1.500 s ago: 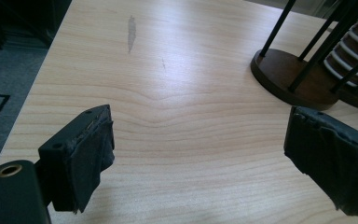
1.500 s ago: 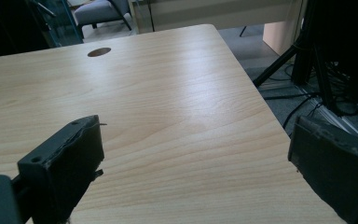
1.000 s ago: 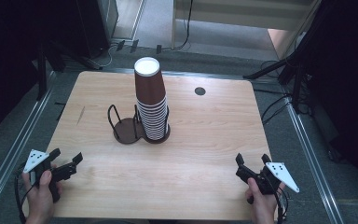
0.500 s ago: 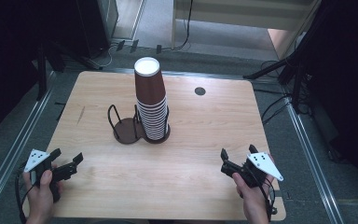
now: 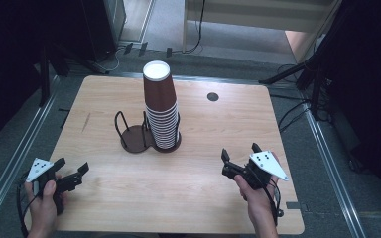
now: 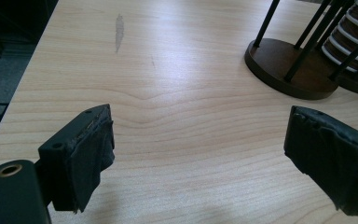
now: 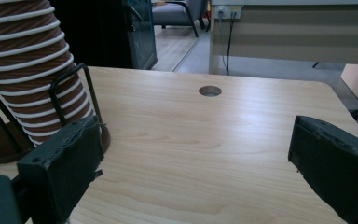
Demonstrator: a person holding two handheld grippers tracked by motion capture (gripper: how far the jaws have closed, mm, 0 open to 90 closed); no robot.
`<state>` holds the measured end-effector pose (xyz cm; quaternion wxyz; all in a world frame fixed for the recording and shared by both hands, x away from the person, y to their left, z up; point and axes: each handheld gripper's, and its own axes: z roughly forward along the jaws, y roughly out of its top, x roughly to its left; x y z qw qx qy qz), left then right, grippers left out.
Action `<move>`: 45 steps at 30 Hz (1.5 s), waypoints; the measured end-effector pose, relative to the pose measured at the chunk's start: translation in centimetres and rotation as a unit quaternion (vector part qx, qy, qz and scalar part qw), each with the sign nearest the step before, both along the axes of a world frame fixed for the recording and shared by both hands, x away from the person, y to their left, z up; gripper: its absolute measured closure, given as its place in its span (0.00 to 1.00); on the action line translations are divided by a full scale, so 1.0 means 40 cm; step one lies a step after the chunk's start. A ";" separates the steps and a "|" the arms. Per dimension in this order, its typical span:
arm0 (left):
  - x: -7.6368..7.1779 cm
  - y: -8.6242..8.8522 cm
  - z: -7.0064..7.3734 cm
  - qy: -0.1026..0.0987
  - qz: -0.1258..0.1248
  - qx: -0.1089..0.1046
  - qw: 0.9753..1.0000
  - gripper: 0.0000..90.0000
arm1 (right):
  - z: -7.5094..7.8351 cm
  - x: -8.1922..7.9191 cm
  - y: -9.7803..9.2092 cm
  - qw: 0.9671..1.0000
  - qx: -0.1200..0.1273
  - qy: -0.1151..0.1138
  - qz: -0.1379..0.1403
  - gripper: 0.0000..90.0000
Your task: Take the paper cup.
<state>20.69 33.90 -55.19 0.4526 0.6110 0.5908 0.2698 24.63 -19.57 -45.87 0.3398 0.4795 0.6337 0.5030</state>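
Observation:
A tall stack of upside-down brown paper cups [image 5: 160, 106] stands in the right half of a dark two-ring wire holder [image 5: 135, 137] at the table's middle. The holder's left ring is bare. My left gripper [image 5: 73, 166] is held low near the front left corner, open, nothing between its jaws. In the left gripper view the holder's base [image 6: 284, 66] and the cups [image 6: 354, 35] lie ahead at upper right. My right gripper [image 5: 239, 151] is open at the front right and points toward the stack. The right gripper view has the cups [image 7: 32, 70] at far left.
The wooden table [image 5: 208, 198] has a round cable hole [image 5: 213, 96] at the back right and a faint grey smudge [image 5: 85, 122] at the left. Metal rails run along the floor on both sides. Cables and dark stands sit behind the table.
My right gripper has moved left and forward from the front right corner toward the cup stack. The left gripper has stayed in place.

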 end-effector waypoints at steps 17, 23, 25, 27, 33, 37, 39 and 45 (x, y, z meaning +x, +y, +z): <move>0.003 -0.001 -0.001 0.003 -0.001 -0.001 1.000 0.10 | 0.053 0.022 0.066 0.999 0.001 -0.018 0.028 0.03; 0.003 0.000 -0.001 0.004 -0.001 -0.002 1.000 0.10 | 0.079 0.031 0.088 0.999 0.003 -0.024 0.038 0.03; 0.003 0.000 -0.001 0.003 -0.001 -0.003 1.000 0.10 | 0.085 0.033 0.096 0.999 0.005 -0.022 0.040 0.02; 0.003 0.000 -0.001 0.004 -0.001 -0.003 1.000 0.10 | 0.088 0.035 0.104 0.999 0.002 -0.022 0.044 0.01; 0.004 0.000 -0.001 0.005 -0.003 -0.003 1.000 0.10 | 0.095 0.044 0.134 0.998 0.006 -0.017 0.061 0.00; 0.004 0.000 -0.001 0.005 -0.003 -0.004 1.000 0.10 | 0.098 0.056 0.160 0.998 0.012 -0.016 0.067 0.00; 0.004 0.000 -0.001 0.005 -0.004 -0.004 1.000 0.10 | 0.099 0.059 0.164 0.997 0.013 -0.016 0.069 0.00; 0.006 0.000 -0.001 0.007 -0.008 -0.002 1.000 0.10 | 0.105 0.072 0.201 0.997 0.025 -0.018 0.075 0.00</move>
